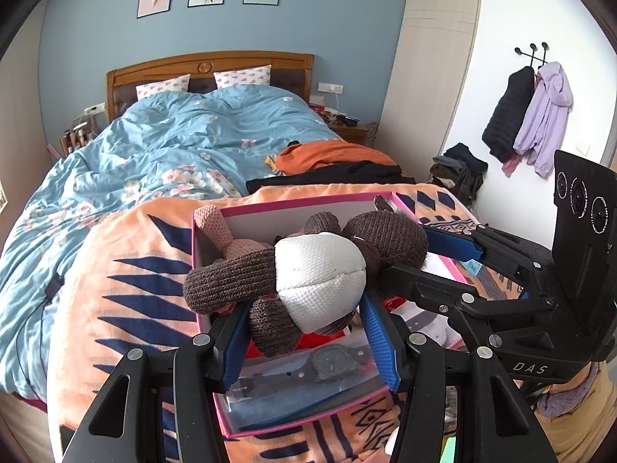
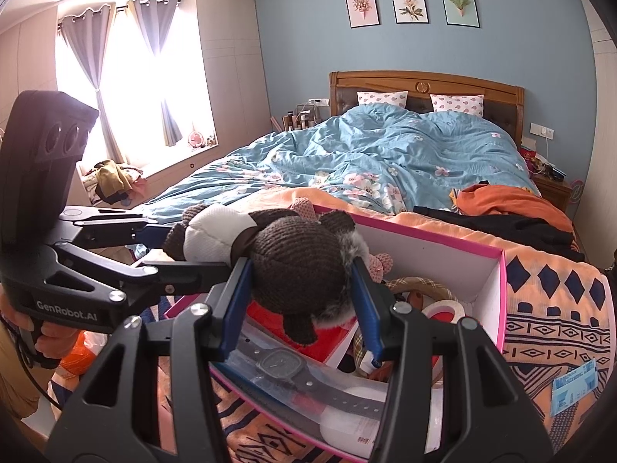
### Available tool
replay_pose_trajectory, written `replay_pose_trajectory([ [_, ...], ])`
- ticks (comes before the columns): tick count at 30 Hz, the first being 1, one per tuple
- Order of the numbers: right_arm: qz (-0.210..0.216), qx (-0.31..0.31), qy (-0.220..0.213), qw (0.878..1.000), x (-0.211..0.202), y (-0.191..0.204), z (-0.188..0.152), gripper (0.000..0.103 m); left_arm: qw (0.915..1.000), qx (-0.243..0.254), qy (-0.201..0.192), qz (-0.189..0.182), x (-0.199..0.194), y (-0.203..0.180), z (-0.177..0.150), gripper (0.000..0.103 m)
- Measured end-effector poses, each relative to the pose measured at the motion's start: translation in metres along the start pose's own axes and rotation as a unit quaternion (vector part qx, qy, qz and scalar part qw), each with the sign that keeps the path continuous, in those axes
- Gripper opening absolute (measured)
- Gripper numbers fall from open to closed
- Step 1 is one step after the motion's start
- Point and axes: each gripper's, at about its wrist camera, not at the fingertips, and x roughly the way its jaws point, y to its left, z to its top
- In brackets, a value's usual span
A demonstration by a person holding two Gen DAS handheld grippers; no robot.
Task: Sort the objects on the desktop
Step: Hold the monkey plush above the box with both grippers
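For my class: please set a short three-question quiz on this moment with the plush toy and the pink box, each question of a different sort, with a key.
1. True or false: the brown plush monkey lies flat on the floor of the pink box.
2. Which part does the right tool clamp? A) head B) white body C) a leg
3. Fill in: under the toy, in a clear bag, lies a dark wrist ____.

Key
1. False: both tools hold it above the box.
2. A; the left tool grips the lower body by the white belly.
3. watch
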Motion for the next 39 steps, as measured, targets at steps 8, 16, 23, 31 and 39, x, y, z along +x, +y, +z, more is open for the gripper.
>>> replay_pose_trajectory([
  [8,-0.001,0.004,0.001,1.000,0.006,-0.011,0.002,0.053,1.0000,0.005,0.002,0.007,0.007,0.004,0.005,0.055],
  [16,-0.001,0.011,0.008,1.000,0.014,-0.017,0.005,0.052,0.9999,0.006,0.005,0.011,0.014,0.006,0.011,0.055],
  [23,-0.001,0.017,0.007,1.000,0.018,-0.022,0.012,0.052,0.9999,0.005,0.007,0.013,0.019,0.008,0.014,0.055],
  [31,0.001,0.021,0.018,1.000,0.025,-0.024,0.013,0.052,0.9997,0.000,0.017,0.015,0.032,0.011,0.017,0.054],
  [39,0.001,0.024,0.024,0.999,0.030,-0.025,0.017,0.052,0.9997,0.000,0.016,0.017,0.035,0.012,0.020,0.054],
])
